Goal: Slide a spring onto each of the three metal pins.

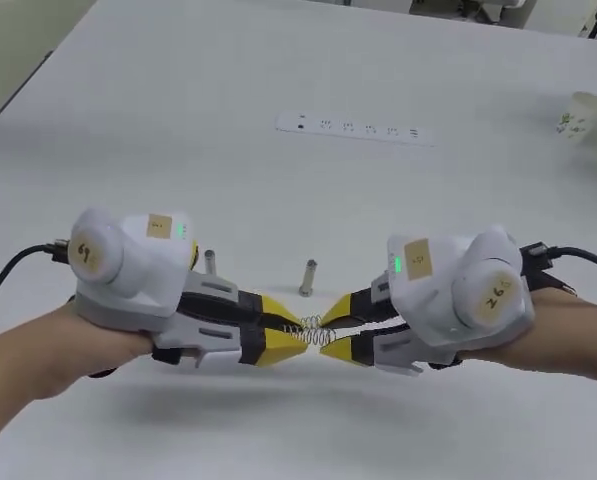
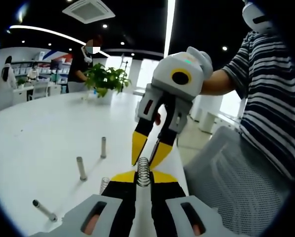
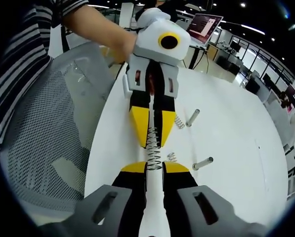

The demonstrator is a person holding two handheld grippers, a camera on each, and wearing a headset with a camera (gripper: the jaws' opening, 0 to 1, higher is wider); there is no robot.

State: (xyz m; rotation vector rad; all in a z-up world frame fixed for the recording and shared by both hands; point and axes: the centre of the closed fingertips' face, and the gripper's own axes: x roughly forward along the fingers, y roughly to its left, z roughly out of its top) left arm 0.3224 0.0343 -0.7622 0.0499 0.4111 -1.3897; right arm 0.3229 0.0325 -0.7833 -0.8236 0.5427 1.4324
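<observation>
A thin metal spring (image 1: 313,331) stretches between the yellow tips of my two grippers low over the white table (image 1: 278,190). My left gripper (image 1: 296,333) is shut on one end of the spring (image 2: 143,170). My right gripper (image 1: 330,332) faces it tip to tip and is shut on the other end (image 3: 153,150). Behind them stand two upright metal pins (image 1: 210,262) (image 1: 308,277). A third pin (image 2: 43,210) appears to lie on its side. One loose spring (image 2: 104,183) lies near the left gripper, and another loose spring (image 3: 179,121) sits beside a pin (image 3: 192,117).
A white power strip (image 1: 353,128) lies across the far middle of the table. A paper cup (image 1: 583,115) sits at the far right. A mesh chair (image 2: 236,182) stands by the table's near edge, and a potted plant (image 2: 105,79) at its far end.
</observation>
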